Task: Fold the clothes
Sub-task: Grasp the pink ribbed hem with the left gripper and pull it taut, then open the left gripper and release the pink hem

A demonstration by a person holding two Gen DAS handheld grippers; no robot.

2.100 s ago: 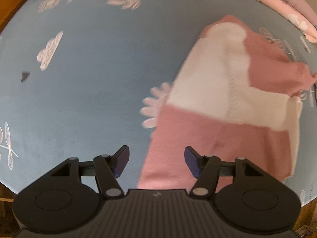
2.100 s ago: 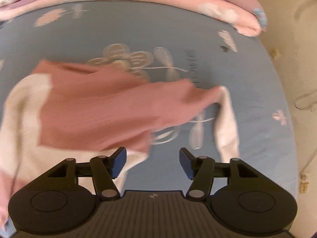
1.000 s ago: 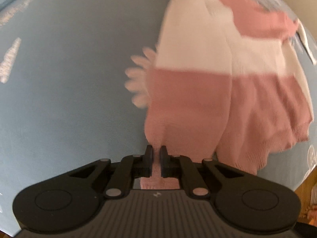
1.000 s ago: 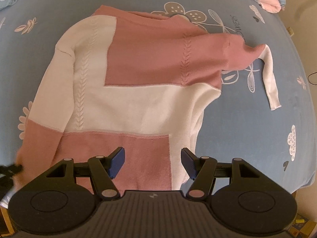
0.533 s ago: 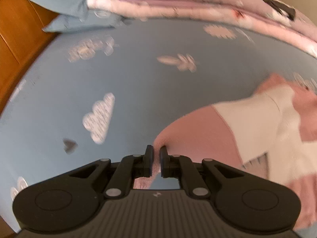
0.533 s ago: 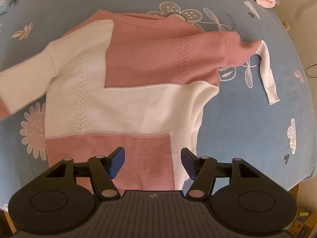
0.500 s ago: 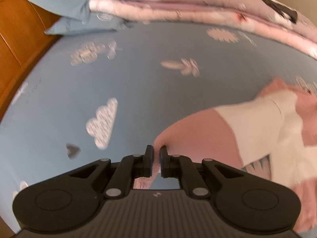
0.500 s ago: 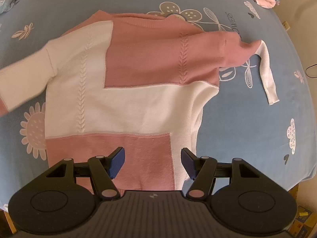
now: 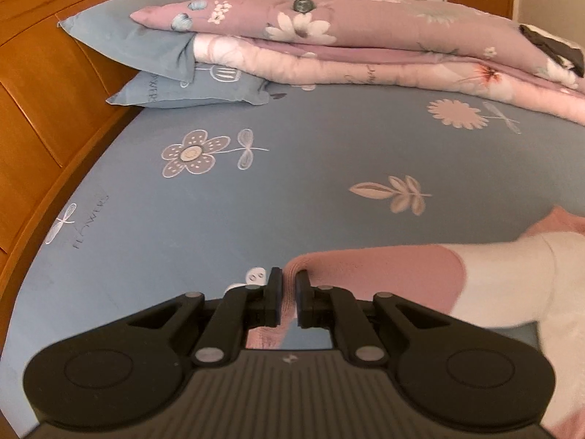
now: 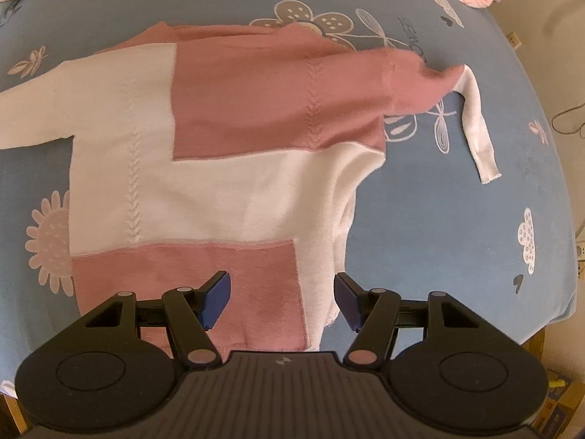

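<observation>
Left wrist view: wooden headboard [image 9: 40,109] at 9–10 o'clock. Two blue pillows [image 9: 146,58] at 11, folded pink floral quilt [image 9: 365,47] stacked at 12–1. Blue flower-print bedsheet [image 9: 256,201] fills the centre. Left gripper [image 9: 288,298] at 6, jaws nearly together, pinching the pink cuff of the sweater's sleeve [image 9: 384,270]; sleeve runs out toward 3 o'clock, pink then white.

Right wrist view: pink-and-white sweater [image 10: 226,161] lies spread flat on the sheet, centre frame, neckline toward 12. One white sleeve exits the frame at 9. Other sleeve [image 10: 471,109] reaches to 2 o'clock, white cuff bent downward. Right gripper [image 10: 280,300] at 6, jaws wide apart, empty, over the hem; contact with the fabric cannot be determined.
</observation>
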